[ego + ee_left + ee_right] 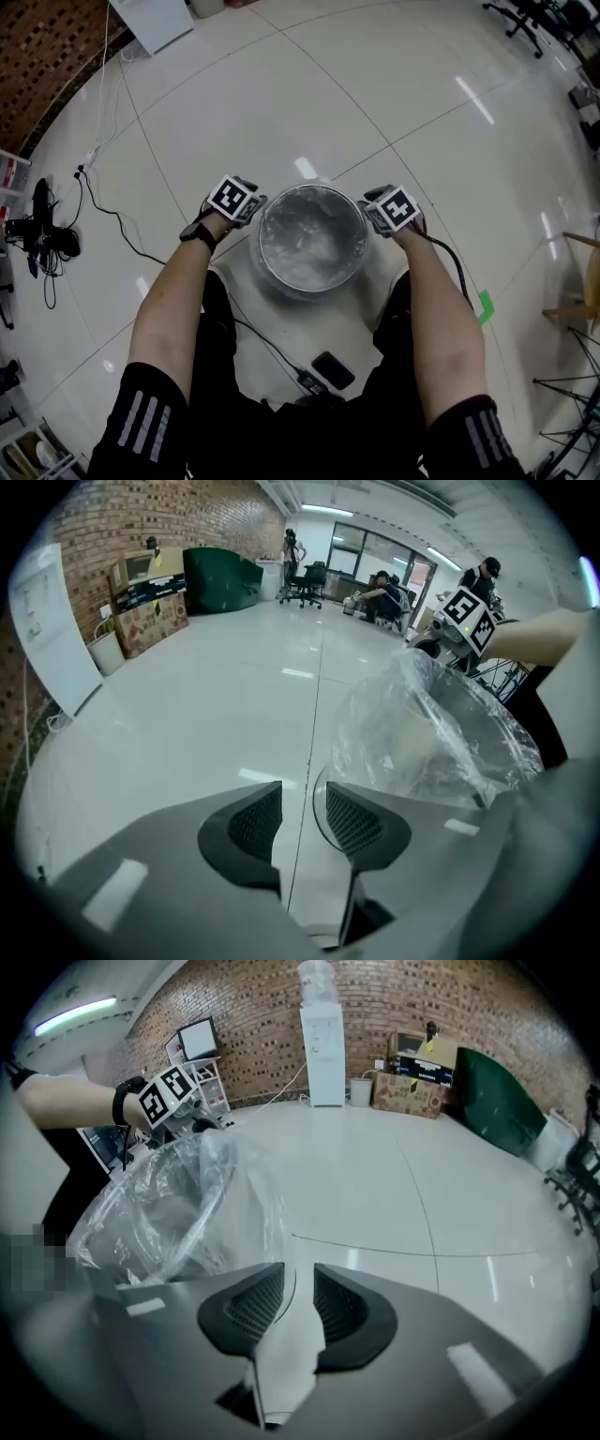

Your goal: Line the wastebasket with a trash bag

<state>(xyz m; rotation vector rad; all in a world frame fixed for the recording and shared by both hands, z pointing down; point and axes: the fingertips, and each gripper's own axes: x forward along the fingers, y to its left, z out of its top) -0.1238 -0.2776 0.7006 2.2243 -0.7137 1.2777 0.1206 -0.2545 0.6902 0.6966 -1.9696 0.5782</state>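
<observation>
A round wastebasket (269, 263) stands on the white floor between my knees, with a clear trash bag (311, 239) inside it and folded over the rim. My left gripper (251, 208) is at the basket's left rim and my right gripper (371, 212) at its right rim. In the left gripper view the jaws (302, 803) stand apart with only floor between them, and the crinkled bag (431, 733) lies just to their right. In the right gripper view the jaws (298, 1283) are apart too, and the bag's draped film (178, 1213) hangs at their left without being pinched.
A black phone (333, 369) on a cable lies on the floor by my legs. Green tape (485, 307) marks the floor to the right. Cables and a power strip (89, 159) run at the left. A wooden stool (577, 281) stands at the right, office chairs (525, 19) far back.
</observation>
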